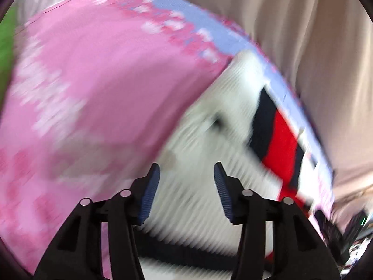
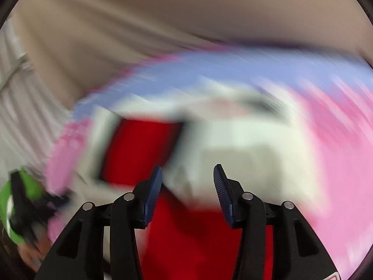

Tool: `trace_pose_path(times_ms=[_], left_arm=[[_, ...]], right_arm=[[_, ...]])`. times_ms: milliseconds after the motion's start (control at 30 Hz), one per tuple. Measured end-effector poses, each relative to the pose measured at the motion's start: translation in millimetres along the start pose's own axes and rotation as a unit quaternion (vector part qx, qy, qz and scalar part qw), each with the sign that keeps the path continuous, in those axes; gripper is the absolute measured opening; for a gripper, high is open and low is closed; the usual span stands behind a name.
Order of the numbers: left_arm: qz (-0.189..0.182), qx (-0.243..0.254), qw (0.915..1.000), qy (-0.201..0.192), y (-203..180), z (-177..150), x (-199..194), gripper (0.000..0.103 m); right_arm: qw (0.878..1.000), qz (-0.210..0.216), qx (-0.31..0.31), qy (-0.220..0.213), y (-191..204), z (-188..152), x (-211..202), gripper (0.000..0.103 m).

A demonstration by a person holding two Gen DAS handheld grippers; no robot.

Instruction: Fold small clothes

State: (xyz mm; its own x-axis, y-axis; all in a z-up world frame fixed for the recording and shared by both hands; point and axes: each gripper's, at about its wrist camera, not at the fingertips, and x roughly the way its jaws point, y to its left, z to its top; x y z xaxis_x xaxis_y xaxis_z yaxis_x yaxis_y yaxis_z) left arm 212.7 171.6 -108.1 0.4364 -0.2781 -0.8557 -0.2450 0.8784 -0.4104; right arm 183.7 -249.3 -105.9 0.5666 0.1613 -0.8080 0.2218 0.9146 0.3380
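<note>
Both views are motion-blurred. A small white garment with red and dark panels lies on a pink and lilac patterned cloth. My left gripper is open and empty, its fingers over the white fabric. In the right wrist view the same garment shows white with a red panel on the pink cloth. My right gripper is open and empty above the white and red fabric. The left gripper's green body shows at the lower left of that view.
Beige curtain-like fabric hangs behind the cloth-covered surface and also shows in the right wrist view. Dark equipment sits off the surface's right edge. A green shape is at the far left.
</note>
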Motion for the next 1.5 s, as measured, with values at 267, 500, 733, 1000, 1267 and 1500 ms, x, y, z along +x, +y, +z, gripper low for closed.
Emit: trace_pose_path(times_ms=[267, 500, 733, 1000, 1267, 1500], left_arm=[[0.011, 0.009, 0.9938, 0.11, 37, -95, -34, 0.07], [-0.014, 0.0, 0.9917, 0.128, 23, -105, -26, 0.012], [-0.002, 0.032, 0.9912, 0.128, 18, -104, -80, 0.006], [0.047, 0.113, 0.955, 0.27, 43, -192, -119, 0.006], [-0.048, 0.086, 0.9817, 0.163, -15, -117, -152, 0.006], [-0.039, 0.106, 0.9933, 0.025, -97, -1, -52, 0.012]], right_arm=[[0.987, -0.033, 0.088, 0.133, -88, -177, -99, 0.048], [0.987, 0.033, 0.091, 0.129, -45, -213, -79, 0.033], [0.994, 0.038, 0.086, 0.048, -32, -185, -133, 0.011], [0.969, 0.028, 0.047, 0.239, -54, -263, -167, 0.01], [0.979, 0.091, 0.062, 0.172, -45, -213, -218, 0.01], [0.98, 0.119, 0.157, -0.015, -84, -61, -130, 0.016]])
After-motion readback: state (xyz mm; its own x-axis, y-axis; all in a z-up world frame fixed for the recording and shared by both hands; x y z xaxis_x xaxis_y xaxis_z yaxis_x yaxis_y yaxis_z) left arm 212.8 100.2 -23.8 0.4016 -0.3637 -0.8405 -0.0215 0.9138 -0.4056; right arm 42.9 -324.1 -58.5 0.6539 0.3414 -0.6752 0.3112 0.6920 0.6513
